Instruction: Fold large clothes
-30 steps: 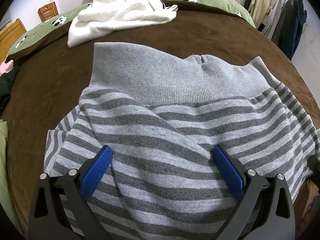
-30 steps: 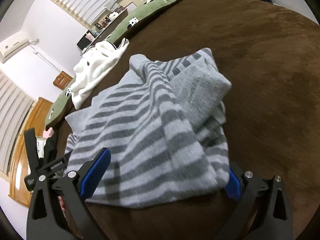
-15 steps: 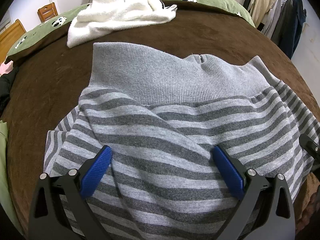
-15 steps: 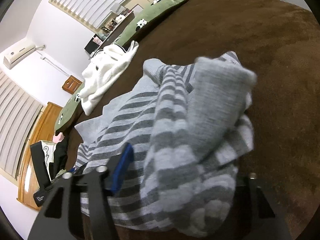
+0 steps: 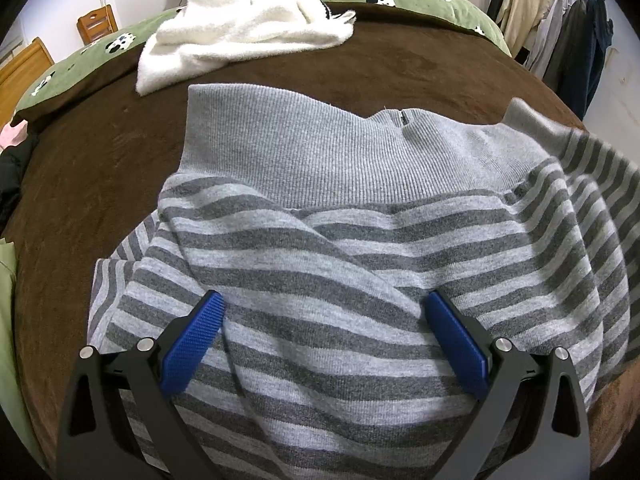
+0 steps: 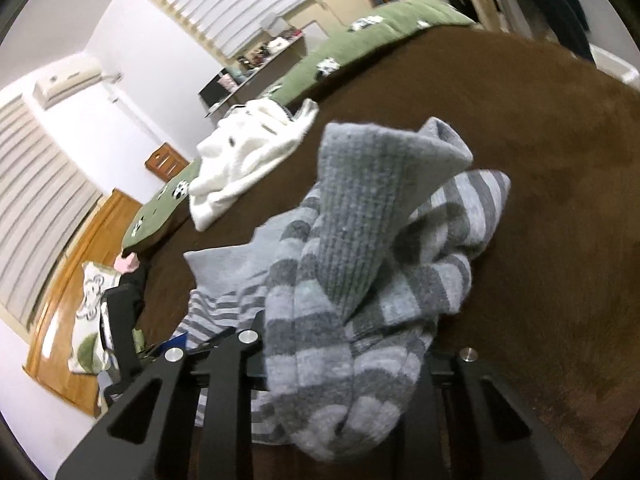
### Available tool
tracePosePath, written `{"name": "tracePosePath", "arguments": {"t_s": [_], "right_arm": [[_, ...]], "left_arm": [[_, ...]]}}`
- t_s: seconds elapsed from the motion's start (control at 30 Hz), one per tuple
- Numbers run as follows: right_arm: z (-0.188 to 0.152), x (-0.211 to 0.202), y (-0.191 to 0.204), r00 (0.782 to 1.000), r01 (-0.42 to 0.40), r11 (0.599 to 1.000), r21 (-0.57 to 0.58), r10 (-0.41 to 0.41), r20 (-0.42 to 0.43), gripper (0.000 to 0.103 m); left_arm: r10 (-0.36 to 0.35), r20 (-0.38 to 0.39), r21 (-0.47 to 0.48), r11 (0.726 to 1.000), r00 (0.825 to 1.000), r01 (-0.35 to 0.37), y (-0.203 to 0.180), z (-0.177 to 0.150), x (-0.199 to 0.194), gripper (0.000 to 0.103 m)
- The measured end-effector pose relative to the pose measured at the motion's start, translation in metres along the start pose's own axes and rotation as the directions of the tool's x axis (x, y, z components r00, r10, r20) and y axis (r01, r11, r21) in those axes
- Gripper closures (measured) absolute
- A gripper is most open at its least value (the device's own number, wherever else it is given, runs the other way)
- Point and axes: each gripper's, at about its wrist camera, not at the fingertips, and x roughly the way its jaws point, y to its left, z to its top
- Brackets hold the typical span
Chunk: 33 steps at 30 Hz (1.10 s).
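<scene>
A grey striped sweater (image 5: 360, 248) with a plain ribbed grey hem band lies on the brown bedspread (image 5: 100, 152). My left gripper (image 5: 324, 340) is open, its blue pads resting on the striped cloth at the near edge. In the right wrist view my right gripper (image 6: 344, 364) is shut on a bunched fold of the sweater (image 6: 360, 264) and holds it lifted above the bed; the ribbed band stands up and the pads are hidden by cloth. The left gripper shows in that view at the left (image 6: 132, 344).
A white fluffy garment (image 5: 244, 28) lies at the far side of the bed. A green patterned quilt (image 5: 400, 0) runs along the back. Clothes hang on a rack (image 5: 568, 32) at the right. Wooden furniture (image 5: 24, 72) stands at the left.
My right gripper has closed on the sweater's side and lifted it up and over toward the left. The sweater's right edge has risen. My left gripper has stayed put.
</scene>
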Motion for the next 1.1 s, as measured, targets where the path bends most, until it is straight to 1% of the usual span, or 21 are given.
{"name": "tracePosePath", "arguments": {"t_s": [0.13, 0.37, 0.57, 0.67, 0.83, 1.0, 1.1], "right_arm": [[0.005, -0.002, 0.017, 1.000, 0.015, 0.999, -0.043, -0.015, -0.001, 0.077], [0.007, 0.002, 0.022, 1.000, 0.024, 0.999, -0.047, -0.025, -0.008, 0.077], [0.010, -0.003, 0.024, 1.000, -0.031, 0.999, -0.015, 0.031, 0.003, 0.080], [0.012, -0.006, 0.037, 0.997, -0.073, 0.997, -0.032, 0.073, 0.004, 0.080], [0.016, -0.006, 0.068, 0.993, -0.117, 0.990, -0.077, 0.117, -0.008, 0.081], [0.016, -0.002, 0.100, 0.992, -0.126, 0.984, -0.126, 0.124, -0.022, 0.081], [0.016, 0.003, 0.118, 0.995, -0.095, 0.982, -0.160, 0.091, -0.036, 0.081]], "left_arm": [[-0.005, -0.008, -0.016, 1.000, 1.000, 0.005, 0.003, -0.002, -0.006, 0.006], [-0.024, -0.014, -0.036, 0.999, 1.000, 0.024, 0.011, -0.016, -0.023, 0.006], [-0.001, 0.000, -0.034, 0.999, 1.000, 0.001, 0.010, -0.026, -0.021, 0.006], [-0.007, 0.006, -0.046, 0.999, 1.000, 0.007, 0.013, -0.027, -0.018, 0.006], [-0.004, 0.019, -0.046, 0.999, 1.000, 0.005, 0.014, -0.028, -0.017, 0.006], [-0.011, 0.026, -0.053, 0.998, 1.000, 0.013, 0.015, -0.030, -0.019, 0.006], [-0.025, 0.051, -0.073, 0.997, 0.998, 0.028, 0.020, -0.033, -0.023, 0.007]]}}
